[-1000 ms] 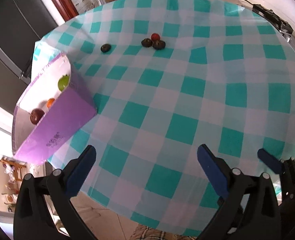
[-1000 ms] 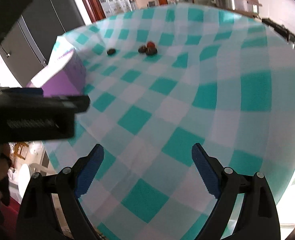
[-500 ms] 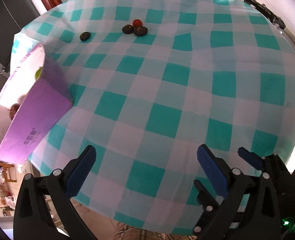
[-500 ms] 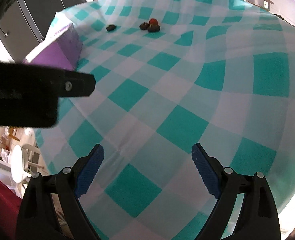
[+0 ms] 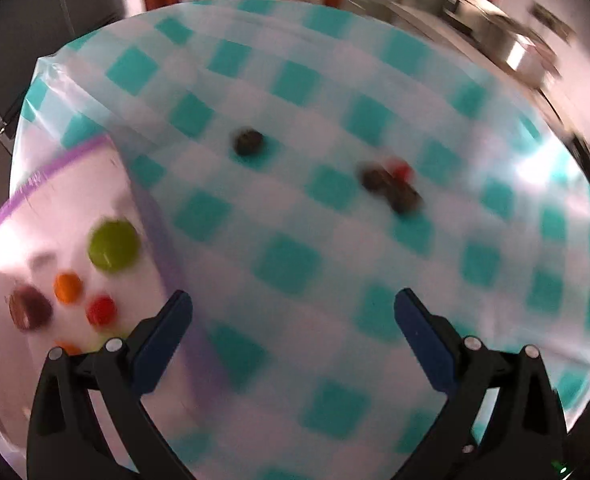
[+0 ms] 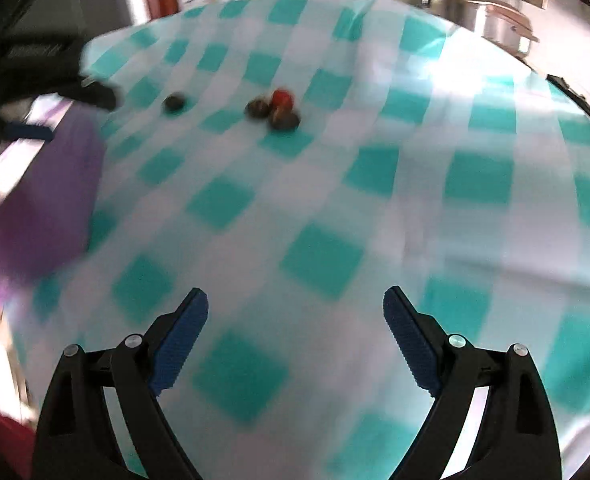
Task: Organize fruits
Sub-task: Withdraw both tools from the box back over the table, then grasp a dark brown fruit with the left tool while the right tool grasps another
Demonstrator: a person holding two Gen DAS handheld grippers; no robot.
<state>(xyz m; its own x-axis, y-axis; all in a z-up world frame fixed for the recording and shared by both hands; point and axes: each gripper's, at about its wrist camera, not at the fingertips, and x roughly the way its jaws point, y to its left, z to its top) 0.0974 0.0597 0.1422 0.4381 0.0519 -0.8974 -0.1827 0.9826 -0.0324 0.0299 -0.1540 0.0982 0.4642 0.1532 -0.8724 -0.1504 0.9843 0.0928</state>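
Both tongs (image 5: 293,316) (image 6: 295,314) gaping empty, purple box (image 5: 55,216) left, fruits (image 6: 273,108) ahead

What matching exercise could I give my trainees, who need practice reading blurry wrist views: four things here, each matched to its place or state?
Things
1. round green fruit
2. lone dark round fruit
3. small red round fruit
4. right gripper

Places or states
A. alone on the teal-and-white checked tablecloth
B. open, holding nothing
C. inside the purple-walled box
D. on the cloth, close against two dark round fruits

Pairs: 1-C, 2-A, 3-D, 4-B
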